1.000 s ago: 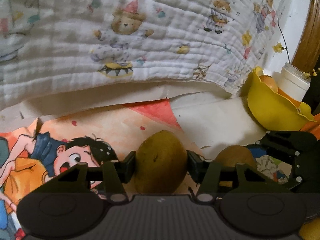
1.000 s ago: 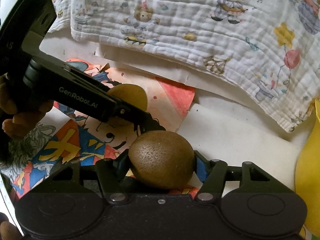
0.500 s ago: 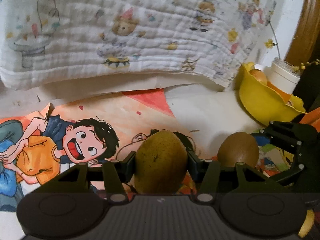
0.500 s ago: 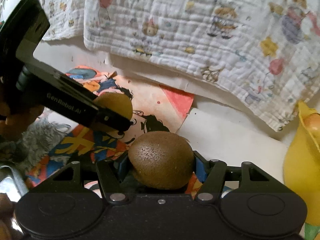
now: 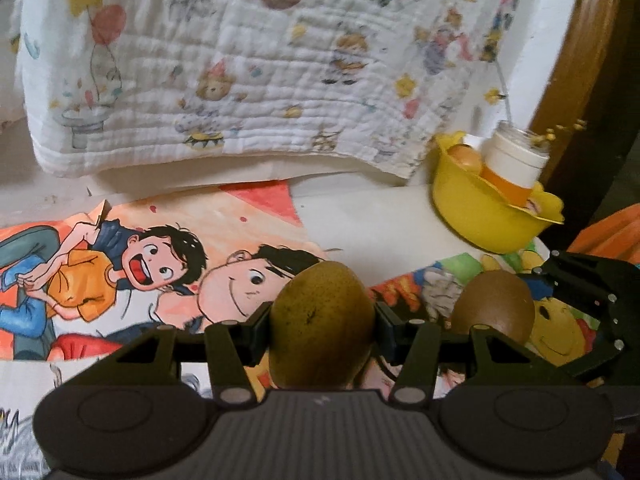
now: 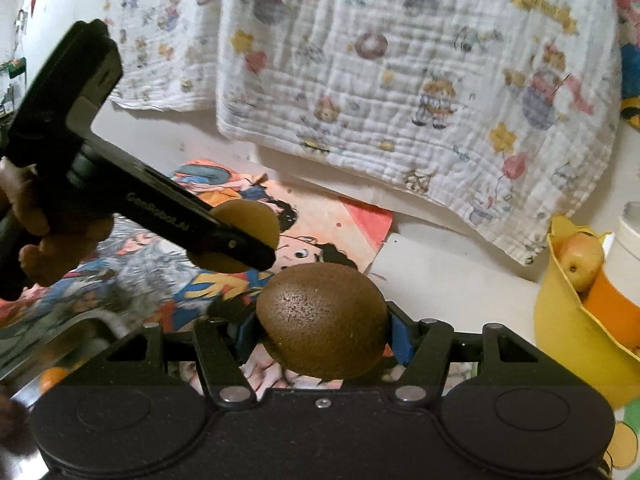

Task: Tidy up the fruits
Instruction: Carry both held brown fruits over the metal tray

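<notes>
L gripper (image 5: 322,320) clamped on greenish kiwi (image 5: 322,324), R gripper (image 6: 322,334) clamped on brown kiwi (image 6: 324,320), both above cartoon mat (image 5: 120,276) w/ yellow bowl (image 6: 568,344) to the right; risk: grippers bump, fruit slips.

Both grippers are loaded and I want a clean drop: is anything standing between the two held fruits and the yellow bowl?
Nothing visible blocks the way. The left gripper holds a green-brown fruit, the right gripper a brown kiwi. Only flat cartoon paper lies before the yellow bowl, which already holds an apple and a white-lidded jar.
</notes>
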Demonstrator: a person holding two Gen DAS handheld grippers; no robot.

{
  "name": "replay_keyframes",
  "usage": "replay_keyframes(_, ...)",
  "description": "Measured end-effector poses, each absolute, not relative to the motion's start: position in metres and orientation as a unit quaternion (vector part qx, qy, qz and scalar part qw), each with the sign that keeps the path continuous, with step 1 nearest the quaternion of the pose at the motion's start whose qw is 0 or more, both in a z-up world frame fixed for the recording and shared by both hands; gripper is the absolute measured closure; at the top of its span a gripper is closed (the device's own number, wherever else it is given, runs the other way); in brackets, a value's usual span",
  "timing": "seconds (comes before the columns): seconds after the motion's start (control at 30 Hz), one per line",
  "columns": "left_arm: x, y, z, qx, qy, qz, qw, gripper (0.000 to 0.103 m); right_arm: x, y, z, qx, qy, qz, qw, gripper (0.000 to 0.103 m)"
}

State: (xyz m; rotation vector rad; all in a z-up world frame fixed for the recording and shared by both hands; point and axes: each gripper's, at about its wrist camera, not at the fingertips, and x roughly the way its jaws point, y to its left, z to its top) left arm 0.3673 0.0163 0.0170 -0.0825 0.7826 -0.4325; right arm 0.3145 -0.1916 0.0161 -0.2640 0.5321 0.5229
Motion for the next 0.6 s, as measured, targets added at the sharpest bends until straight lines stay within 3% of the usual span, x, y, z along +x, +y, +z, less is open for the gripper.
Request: replay_keyframes(0.6,0.272,-0.021,0.047,-0.036,0.361,-0.264,0.894,0.046,0.196,-0.227,0.017,-0.104,0.268,0.269,0.919,0.038)
